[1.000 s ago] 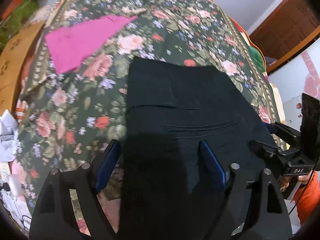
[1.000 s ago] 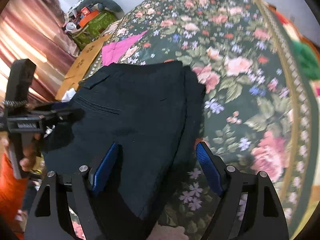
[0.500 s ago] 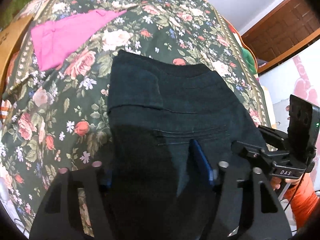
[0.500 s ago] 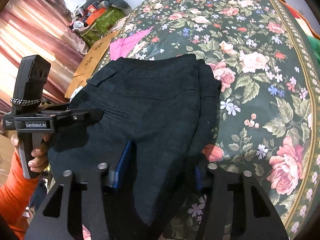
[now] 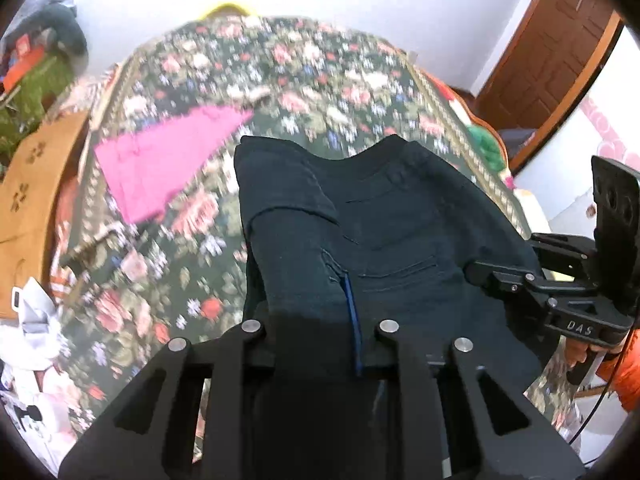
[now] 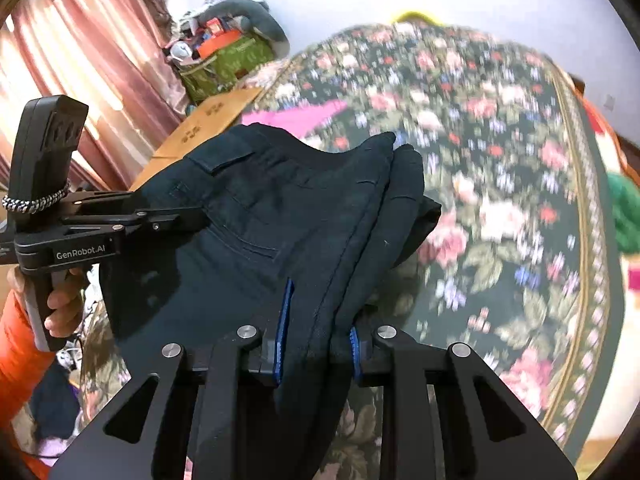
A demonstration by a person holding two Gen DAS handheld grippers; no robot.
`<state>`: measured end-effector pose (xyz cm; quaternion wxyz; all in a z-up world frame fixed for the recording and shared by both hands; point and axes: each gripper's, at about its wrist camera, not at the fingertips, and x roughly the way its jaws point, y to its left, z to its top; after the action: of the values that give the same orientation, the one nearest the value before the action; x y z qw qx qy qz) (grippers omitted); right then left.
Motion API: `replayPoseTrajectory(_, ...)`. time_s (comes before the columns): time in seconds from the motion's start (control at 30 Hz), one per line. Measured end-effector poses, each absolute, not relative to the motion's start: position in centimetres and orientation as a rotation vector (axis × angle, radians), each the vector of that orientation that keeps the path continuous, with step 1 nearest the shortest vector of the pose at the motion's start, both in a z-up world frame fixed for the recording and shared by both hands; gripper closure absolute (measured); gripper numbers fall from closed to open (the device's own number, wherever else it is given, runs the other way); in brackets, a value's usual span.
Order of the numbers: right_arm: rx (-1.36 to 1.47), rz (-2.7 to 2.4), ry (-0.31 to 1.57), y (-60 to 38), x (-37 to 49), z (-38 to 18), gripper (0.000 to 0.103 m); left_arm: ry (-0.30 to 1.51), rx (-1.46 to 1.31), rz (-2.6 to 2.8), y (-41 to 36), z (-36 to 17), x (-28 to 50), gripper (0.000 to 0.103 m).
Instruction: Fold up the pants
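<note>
Seen from the left wrist, a pink cloth lies flat on the floral bedspread well to the left of the black pants. The left gripper has its fingers drawn close together around a bunched edge of the pants, the fabric filling the gap and draping over the left finger so only the blue pad of the right one shows. Further right, the right gripper pinches the pants' layered right edge, the cloth wedged tightly between its two blue-padded fingers. The pants hang between both grippers, sagging in the middle above the bedspread.
</note>
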<state>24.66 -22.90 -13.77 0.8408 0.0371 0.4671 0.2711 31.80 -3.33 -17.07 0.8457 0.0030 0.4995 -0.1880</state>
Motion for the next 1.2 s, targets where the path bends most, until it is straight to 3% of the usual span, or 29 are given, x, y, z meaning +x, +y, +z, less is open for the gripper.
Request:
replayPoseTrajectory(0.37,0.052,0.591,0.811,-19.8,29.2,-8.1,0.082,0.855,-0.01,-0.318,-0.1,-10.4,35.3,0.081)
replayPoseTrajectory(0.63,0.013,0.595,0.744,-15.8,35.1,-6.4,0.082,0.79,-0.07,-0.253,4.0,-9.1,41.4,0.081)
replayPoseTrajectory(0.97,-0.033,0.581,0.81,-10.1,42.6,-10.6,0.082,0.828,-0.077,-0.154,8.3,-13.8,48.9,0.081)
replayPoseTrajectory(1.2,-0.014,0.538,0.92,-7.6,46.5,-17.0,0.082,0.91,-0.11,-0.072,10.2,-21.5,53.7,0.081)
